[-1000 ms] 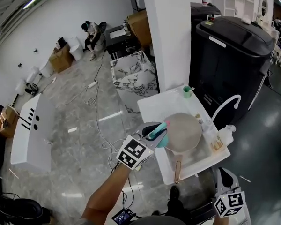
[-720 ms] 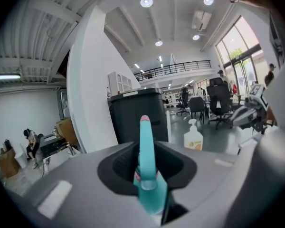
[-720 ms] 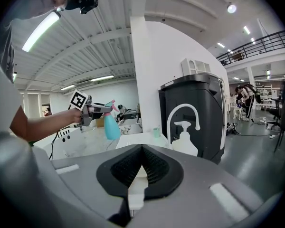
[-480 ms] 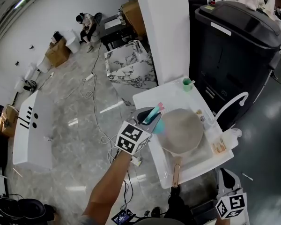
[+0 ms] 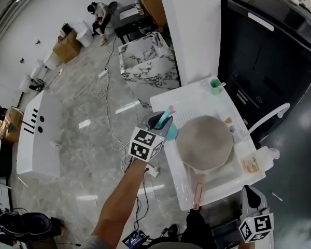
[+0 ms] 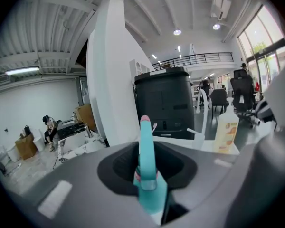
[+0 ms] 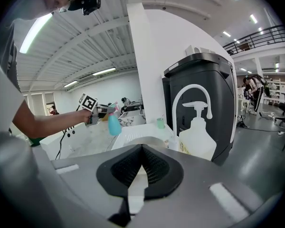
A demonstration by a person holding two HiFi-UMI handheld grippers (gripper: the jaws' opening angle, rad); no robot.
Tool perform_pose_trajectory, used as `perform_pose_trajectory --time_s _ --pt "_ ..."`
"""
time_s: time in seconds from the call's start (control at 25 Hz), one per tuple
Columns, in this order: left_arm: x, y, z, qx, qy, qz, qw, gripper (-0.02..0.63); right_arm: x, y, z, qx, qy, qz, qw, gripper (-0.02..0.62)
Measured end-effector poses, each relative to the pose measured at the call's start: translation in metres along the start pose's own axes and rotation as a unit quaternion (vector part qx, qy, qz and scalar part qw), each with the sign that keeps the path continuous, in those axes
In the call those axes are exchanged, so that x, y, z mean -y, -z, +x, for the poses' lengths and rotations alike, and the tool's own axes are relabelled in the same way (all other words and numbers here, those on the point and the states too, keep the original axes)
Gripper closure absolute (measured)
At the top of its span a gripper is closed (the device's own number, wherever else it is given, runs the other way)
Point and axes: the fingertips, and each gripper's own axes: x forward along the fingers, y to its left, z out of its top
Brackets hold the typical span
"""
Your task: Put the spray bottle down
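A teal spray bottle [image 5: 170, 132] with a pink-tipped nozzle hangs in my left gripper [image 5: 163, 123], just over the left rim of the white sink unit [image 5: 192, 100]. In the left gripper view its nozzle [image 6: 146, 141] stands upright between the jaws, which are shut on it at my left gripper [image 6: 147, 152]. The right gripper view shows the same bottle [image 7: 113, 125] off to the left, above the sink's edge. My right gripper [image 5: 256, 223] stays low at the front right, near the sink's front corner. Its jaws [image 7: 142, 148] are shut with nothing between them.
A round grey basin [image 5: 205, 141] fills the sink top, with a white arched faucet [image 5: 269, 115], a pump soap bottle [image 7: 197, 139] and a green cup [image 5: 215, 86] around it. A wooden-handled tool [image 5: 198, 191] lies at the front. A white pillar [image 5: 192, 30] and a black machine [image 5: 269, 51] stand behind.
My left gripper has carried the spray bottle leftward and down, from over the basin to the sink's left rim. The right gripper has barely shifted in view.
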Motion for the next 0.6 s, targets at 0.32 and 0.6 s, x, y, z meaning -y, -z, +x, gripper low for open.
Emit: perform_pose_trajectory --time_s 0.32,0.6 --pt "-0.023 0.052 0.019 -0.030 -0.030 -0.025 0.9988 0.519 0.010 0.011 0.019 -0.017 0.001 0.000 1.000 0.594" --pt "-0.028 0.089 0.031 -0.046 -0.040 -0.046 0.9970 0.519 0.020 0.022 0.029 -0.026 0.005 0.004 1.000 0.594"
